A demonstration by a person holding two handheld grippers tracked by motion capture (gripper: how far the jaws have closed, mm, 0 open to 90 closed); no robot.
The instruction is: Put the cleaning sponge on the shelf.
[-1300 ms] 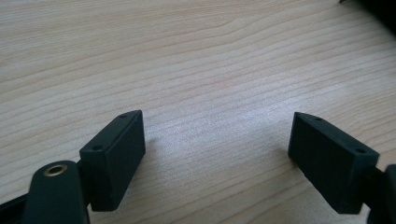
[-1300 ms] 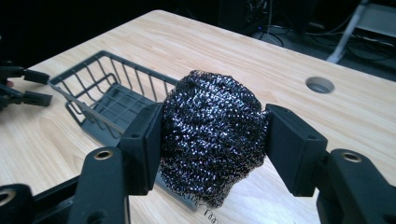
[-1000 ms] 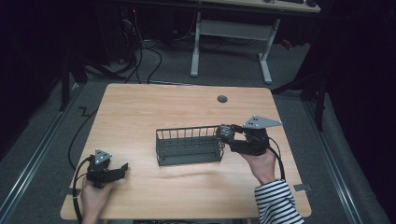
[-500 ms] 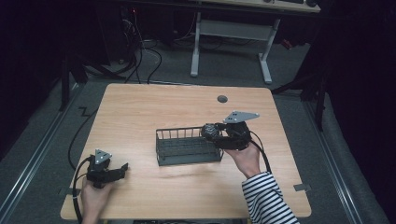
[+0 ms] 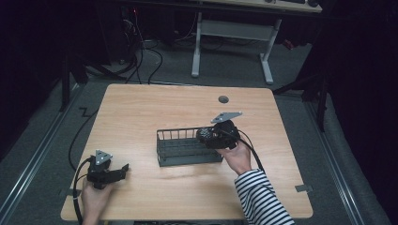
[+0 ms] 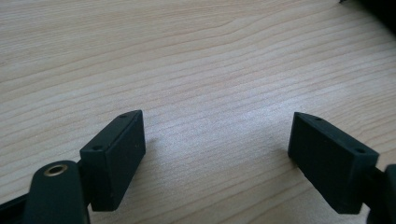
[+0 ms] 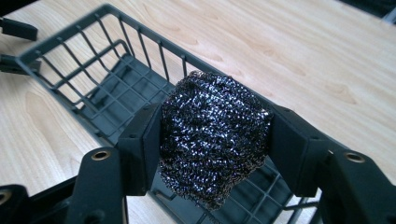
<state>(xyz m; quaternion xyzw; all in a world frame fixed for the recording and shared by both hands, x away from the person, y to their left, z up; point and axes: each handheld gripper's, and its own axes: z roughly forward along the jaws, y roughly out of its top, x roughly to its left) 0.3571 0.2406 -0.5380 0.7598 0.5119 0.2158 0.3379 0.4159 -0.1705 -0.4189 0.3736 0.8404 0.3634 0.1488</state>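
1. Near the middle of the table [image 5: 141,108] stands a dark wire basket [image 5: 187,147], long and low, its long sides running left to right in the high view.
2. At the basket's right end the right gripper [image 5: 205,137] is held by the right hand [image 5: 237,157], with a striped sleeve [image 5: 260,199] behind it toward the near edge.
3. The gripper's grey plate [image 5: 226,116] sits above it, on the far side of the basket's right end.
4. In the right gripper view its jaws are clamped on a scourer [image 7: 215,135], a dark ball of shiny metal mesh pressed between both pads.
5. The scourer hangs over the basket [image 7: 93,79], above its rim and wire floor; I cannot tell whether its lowest strands touch the wires.
6. From the high view the scourer [image 5: 203,136] lies just inside the basket's right end.
7. Well to the left of the basket, near the table's front-left corner, the left gripper [image 5: 123,169] lies low over the wood in the left hand [image 5: 96,197].
8. Its jaws point toward the basket and stand wide apart, with bare wood grain between them in the left gripper view [image 6: 215,154].
9. A black cable [image 5: 77,180] loops from the left gripper toward the table's left edge.
10. Far beyond the basket, near the table's back edge, there is a round grommet hole [image 5: 223,99].
11. Past that edge, on the dark floor, stand the white legs of another desk [image 5: 230,33].
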